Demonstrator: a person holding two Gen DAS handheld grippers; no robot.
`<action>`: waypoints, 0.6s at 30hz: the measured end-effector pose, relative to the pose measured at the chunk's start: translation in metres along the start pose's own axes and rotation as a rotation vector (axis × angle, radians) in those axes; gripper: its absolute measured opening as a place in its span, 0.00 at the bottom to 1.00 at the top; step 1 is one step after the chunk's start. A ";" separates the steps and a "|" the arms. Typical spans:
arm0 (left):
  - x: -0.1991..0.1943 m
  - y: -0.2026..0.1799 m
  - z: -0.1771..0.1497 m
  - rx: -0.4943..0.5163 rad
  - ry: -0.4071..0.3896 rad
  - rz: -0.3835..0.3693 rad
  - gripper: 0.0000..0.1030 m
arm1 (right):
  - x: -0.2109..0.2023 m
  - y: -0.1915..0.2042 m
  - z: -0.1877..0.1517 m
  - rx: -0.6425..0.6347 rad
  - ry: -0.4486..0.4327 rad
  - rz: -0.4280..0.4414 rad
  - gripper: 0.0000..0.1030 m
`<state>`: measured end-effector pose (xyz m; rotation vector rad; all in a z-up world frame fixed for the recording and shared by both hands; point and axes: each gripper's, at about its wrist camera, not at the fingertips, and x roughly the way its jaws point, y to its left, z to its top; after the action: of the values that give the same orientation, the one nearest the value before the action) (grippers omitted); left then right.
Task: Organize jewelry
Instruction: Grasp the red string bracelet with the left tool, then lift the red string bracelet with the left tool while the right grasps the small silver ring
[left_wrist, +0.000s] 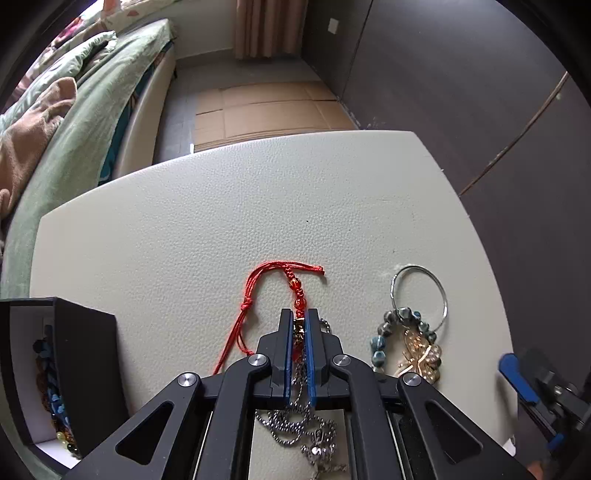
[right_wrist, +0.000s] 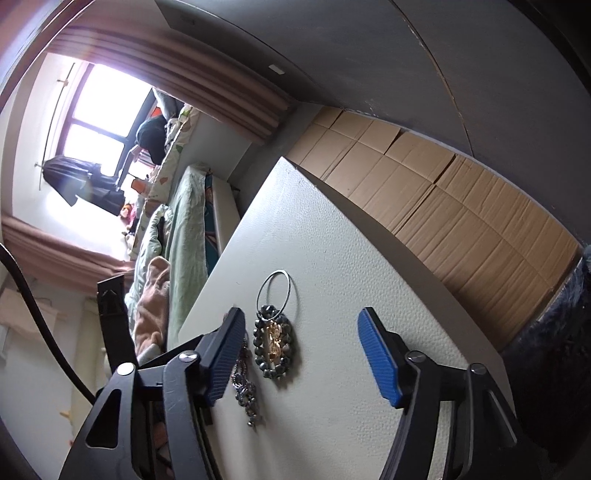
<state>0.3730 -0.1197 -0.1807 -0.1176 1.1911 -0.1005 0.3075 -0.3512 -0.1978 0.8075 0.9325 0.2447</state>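
Low over the table (left_wrist: 184, 221), left gripper (left_wrist: 299, 317) apparently pinches red bracelet (left_wrist: 295, 291); right gripper (right_wrist: 301, 325) spread

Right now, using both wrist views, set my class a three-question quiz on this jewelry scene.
1. True or false: the left gripper is closed on the red cord bracelet.
2. Which lies nearest the silver hoop? A) grey bead bracelet B) black box C) ball chain
3. Fill in: the right gripper is ____.

Key: 1 true; 2 A; 3 open
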 end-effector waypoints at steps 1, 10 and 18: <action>-0.003 0.002 0.001 0.002 -0.007 -0.007 0.06 | 0.002 0.001 -0.001 -0.006 0.005 -0.001 0.58; -0.048 0.020 -0.001 0.018 -0.060 -0.113 0.06 | 0.022 0.011 -0.004 -0.016 0.037 -0.016 0.39; -0.087 0.045 -0.002 0.018 -0.118 -0.170 0.06 | 0.044 0.023 -0.002 -0.012 0.079 -0.051 0.34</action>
<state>0.3396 -0.0628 -0.1083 -0.2068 1.0605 -0.2499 0.3352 -0.3119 -0.2091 0.7667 1.0240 0.2393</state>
